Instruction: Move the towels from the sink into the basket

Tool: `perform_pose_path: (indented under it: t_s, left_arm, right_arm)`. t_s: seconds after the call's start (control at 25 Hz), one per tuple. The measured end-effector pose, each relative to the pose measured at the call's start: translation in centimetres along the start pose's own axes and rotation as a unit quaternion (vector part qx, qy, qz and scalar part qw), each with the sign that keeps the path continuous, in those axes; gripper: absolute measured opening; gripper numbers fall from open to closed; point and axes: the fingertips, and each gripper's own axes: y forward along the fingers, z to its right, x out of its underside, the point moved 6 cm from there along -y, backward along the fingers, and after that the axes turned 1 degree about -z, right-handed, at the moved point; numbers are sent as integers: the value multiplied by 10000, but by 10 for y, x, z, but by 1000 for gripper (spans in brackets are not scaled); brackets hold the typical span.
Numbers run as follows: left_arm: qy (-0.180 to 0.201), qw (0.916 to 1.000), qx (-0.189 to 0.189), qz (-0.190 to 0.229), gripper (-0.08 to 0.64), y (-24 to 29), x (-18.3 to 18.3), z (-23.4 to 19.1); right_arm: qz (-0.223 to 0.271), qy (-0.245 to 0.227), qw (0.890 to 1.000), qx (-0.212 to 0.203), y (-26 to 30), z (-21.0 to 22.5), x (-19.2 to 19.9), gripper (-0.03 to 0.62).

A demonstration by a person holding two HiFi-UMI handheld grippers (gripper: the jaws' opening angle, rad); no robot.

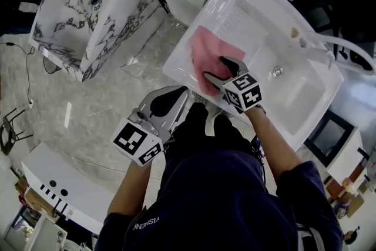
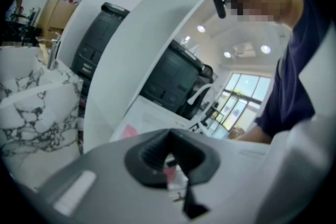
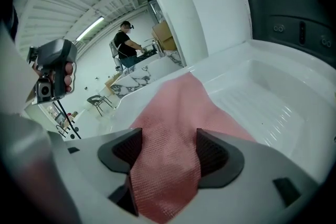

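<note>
Meanwhile, at a white sink (image 1: 296, 97) in a showroom-like space, a person in a dark top leans over with a hand-held gripper in each hand. The right gripper (image 1: 213, 66) points down into the sink's left end, where a pink towel (image 1: 202, 49) lies bunched against the near rim beside the ribbed drainer. Seen from the right gripper view, the jaws of that gripper (image 3: 165, 153) stand wide apart on either side of a raised fold of the pink towel (image 3: 178, 107), which fills the gap between the dark pads without being pinched. The left gripper (image 1: 180, 93) is held back from the sink, near the person's body and over the floor; in its own view its jaws (image 2: 168, 157) are drawn together with nothing gripped. A marble-patterned basin (image 1: 76, 14) stands well apart, to the left of the sink.
</note>
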Motion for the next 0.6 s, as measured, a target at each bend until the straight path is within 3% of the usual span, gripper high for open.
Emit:
perform_pose_path:
  t_s: [0.16,0.24,0.36,0.4,0.48,0.6]
  left_arm:
    - [-22,10000,-5,6,3,1,-3,-1]
    - [-19,10000,4,9,3,2,-5,1]
    - [8,10000,16,4,3,3,-6,2]
    - [17,10000,14,4,2,3,-6,3]
    - [35,10000,7,5,2,4,-6,4]
    - [85,10000,17,12,2,6,-8,8]
  right_arm:
    - [3,24,10000,22,-1,2,-3,300]
    - [-9,-66,9999,160,-2,6,-3,204]
    - [-20,-179,9996,209,-4,10,-1,156]
    - [-31,-224,9995,209,-5,10,0,82]
    - [-36,-293,9994,192,-5,8,2,39]
    - [-31,-303,9994,160,-7,6,4,25]
